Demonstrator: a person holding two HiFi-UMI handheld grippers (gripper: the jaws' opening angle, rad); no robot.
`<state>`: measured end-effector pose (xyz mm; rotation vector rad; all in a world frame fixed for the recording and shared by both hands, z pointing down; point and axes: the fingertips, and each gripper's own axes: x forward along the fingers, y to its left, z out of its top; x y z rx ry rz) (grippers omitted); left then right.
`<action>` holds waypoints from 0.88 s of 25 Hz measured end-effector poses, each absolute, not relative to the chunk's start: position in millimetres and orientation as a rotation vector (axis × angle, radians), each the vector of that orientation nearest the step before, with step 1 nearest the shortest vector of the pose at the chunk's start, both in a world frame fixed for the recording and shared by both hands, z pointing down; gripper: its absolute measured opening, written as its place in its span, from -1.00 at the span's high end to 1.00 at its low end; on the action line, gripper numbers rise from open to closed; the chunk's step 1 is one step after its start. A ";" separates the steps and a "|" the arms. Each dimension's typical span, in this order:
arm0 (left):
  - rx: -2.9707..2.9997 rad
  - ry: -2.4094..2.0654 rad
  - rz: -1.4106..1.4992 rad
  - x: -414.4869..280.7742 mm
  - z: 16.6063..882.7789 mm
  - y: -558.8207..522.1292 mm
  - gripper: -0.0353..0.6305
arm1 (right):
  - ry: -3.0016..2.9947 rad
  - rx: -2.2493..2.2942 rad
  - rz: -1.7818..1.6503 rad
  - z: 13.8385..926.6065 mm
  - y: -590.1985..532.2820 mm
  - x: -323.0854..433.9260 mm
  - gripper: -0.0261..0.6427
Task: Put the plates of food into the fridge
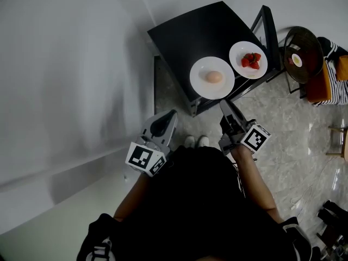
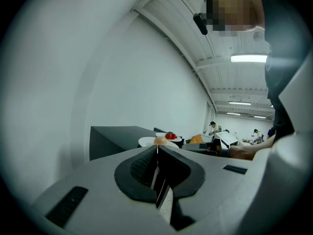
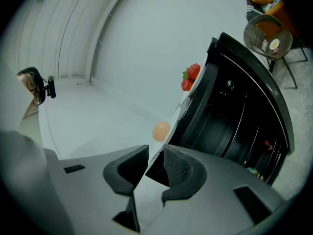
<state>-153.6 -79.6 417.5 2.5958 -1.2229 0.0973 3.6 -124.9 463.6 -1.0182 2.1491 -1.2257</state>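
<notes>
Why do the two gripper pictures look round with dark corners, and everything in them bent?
Left gripper view: a wide-angle lens bows the white ceiling beams and blackens the corners; the long ceiling lamp glares. Right gripper view: same bulge, curving the black cabinet. Head view: milder bend, soft even light, faint shadows on the white wall.

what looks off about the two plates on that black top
The egg plate pokes out past the front edge of the black top, toward the right gripper. The egg lies loose on it and might roll. The strawberry plate sits right at that edge too.
</notes>
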 end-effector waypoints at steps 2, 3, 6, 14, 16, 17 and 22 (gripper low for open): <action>2.604 -1.214 0.105 -149.2 418.1 -82.5 0.82 | 2.149 -1.023 -1.241 467.0 -127.4 5.0 0.65; 2.610 -1.209 0.107 -147.4 418.2 -84.1 0.82 | 2.149 -1.018 -1.243 466.3 -128.9 5.1 0.65; 2.612 -1.203 0.112 -144.4 417.0 -87.5 0.82 | 2.126 -0.992 -1.262 462.7 -132.7 3.5 0.65; 2.589 -1.212 0.104 -135.6 421.4 -93.1 0.82 | 2.068 -0.948 -1.353 470.1 -142.1 3.9 0.65; 2.581 -1.217 0.107 -134.6 421.6 -92.7 0.82 | 2.050 -0.928 -1.366 468.6 -144.2 3.6 0.65; 2.579 -1.220 0.107 -134.5 421.2 -92.7 0.82 | 2.036 -0.913 -1.374 467.6 -146.0 3.3 0.65; 2.571 -1.237 0.105 -136.2 424.9 -94.0 0.82 | 1.951 -0.872 -1.457 471.1 -153.9 2.0 0.70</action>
